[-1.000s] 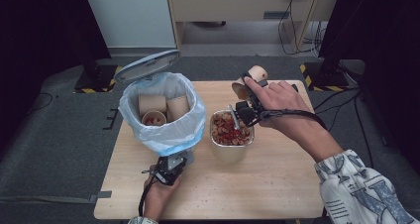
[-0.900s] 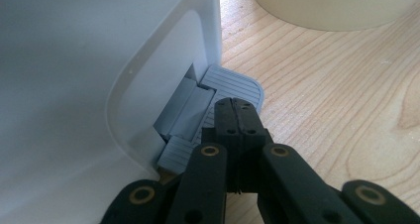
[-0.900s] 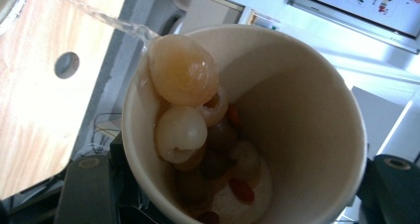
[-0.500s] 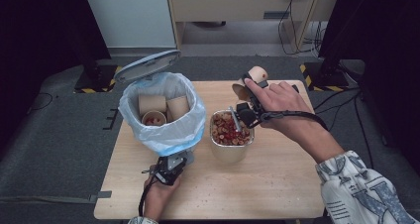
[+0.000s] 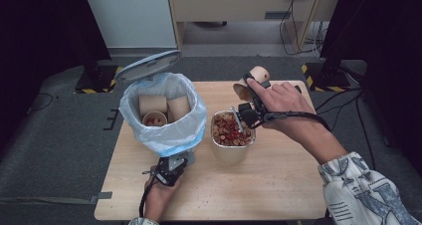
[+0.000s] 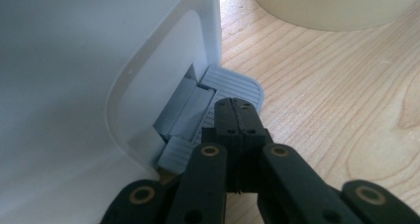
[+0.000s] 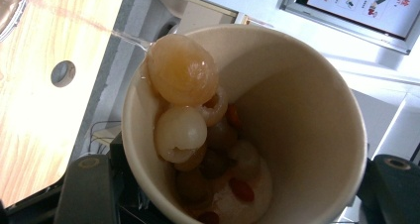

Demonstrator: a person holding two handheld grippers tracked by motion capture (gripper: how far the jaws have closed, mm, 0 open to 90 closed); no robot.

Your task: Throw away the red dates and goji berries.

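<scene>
Right now the paper cup (image 7: 247, 130) sits tipped between the jaws of the right gripper (image 5: 247, 113), which pinch its wall from both sides; its mouth leans toward the food container (image 5: 230, 153) on the table, and the high view puts the cup above that container's far right rim. Inside the cup, a pale round fruit (image 7: 182, 70) hangs at the lip with a thin stream of liquid leaving the rim beside it, and more fruit and red bits lie behind. To pour well, I judge the tilt should grow slowly, with the lip kept over the container's opening, so that the fruit drops in rather than bouncing off the rim onto the table (image 5: 278, 195). The squeeze looks firm enough; a harder one could buckle the paper wall.

The left gripper (image 5: 169, 172), jaws pressed together and holding nothing, pushes down on the grey pedal (image 6: 233, 85) at the foot of the white bin (image 5: 164, 140). The lid (image 5: 148, 65) stands open over a blue liner with paper cups (image 5: 159, 108) inside.

For the empty cup, the way to the bin crosses only the container top, a short path. The bin's rim touches or nearly touches the container; I cannot tell which. The table's right half lies open, though its far edge is near the right hand (image 5: 281, 103).
</scene>
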